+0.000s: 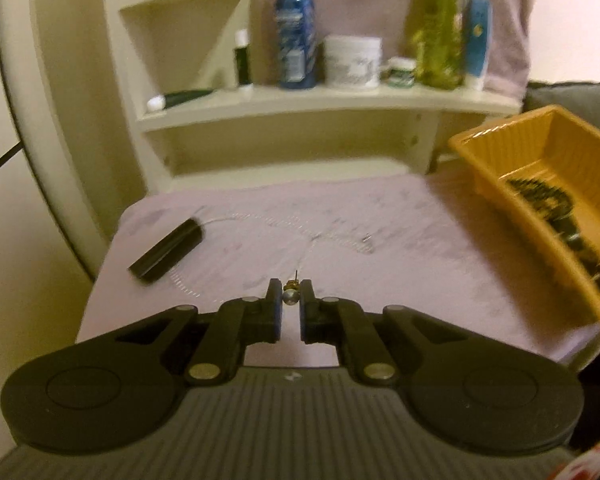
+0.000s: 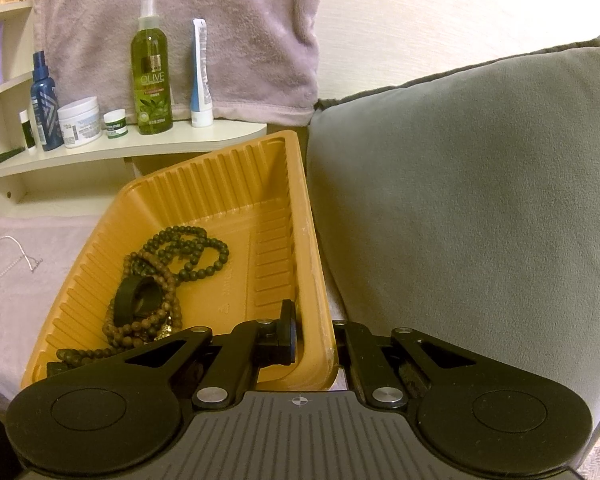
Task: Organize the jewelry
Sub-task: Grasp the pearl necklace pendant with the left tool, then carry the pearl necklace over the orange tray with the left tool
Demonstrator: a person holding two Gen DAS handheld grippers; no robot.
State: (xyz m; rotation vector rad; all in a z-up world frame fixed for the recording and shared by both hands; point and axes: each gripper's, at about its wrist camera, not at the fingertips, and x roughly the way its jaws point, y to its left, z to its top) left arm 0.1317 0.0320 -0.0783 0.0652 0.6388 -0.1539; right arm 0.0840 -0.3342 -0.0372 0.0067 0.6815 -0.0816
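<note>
My left gripper is shut on a small ball earring, a silver bead with a gold cap and a thin pin, held just above the lilac cloth. A thin silver chain lies on the cloth beyond it, also visible as the chain at the left edge of the right wrist view. My right gripper is shut on the near right wall of the orange ribbed tray, one finger inside and one outside. The tray holds dark bead strands and a black band.
A black tube lies on the cloth at the left. A cream shelf behind carries several bottles and jars, among them a green olive bottle. A grey cushion stands right of the tray. A lilac towel hangs at the back.
</note>
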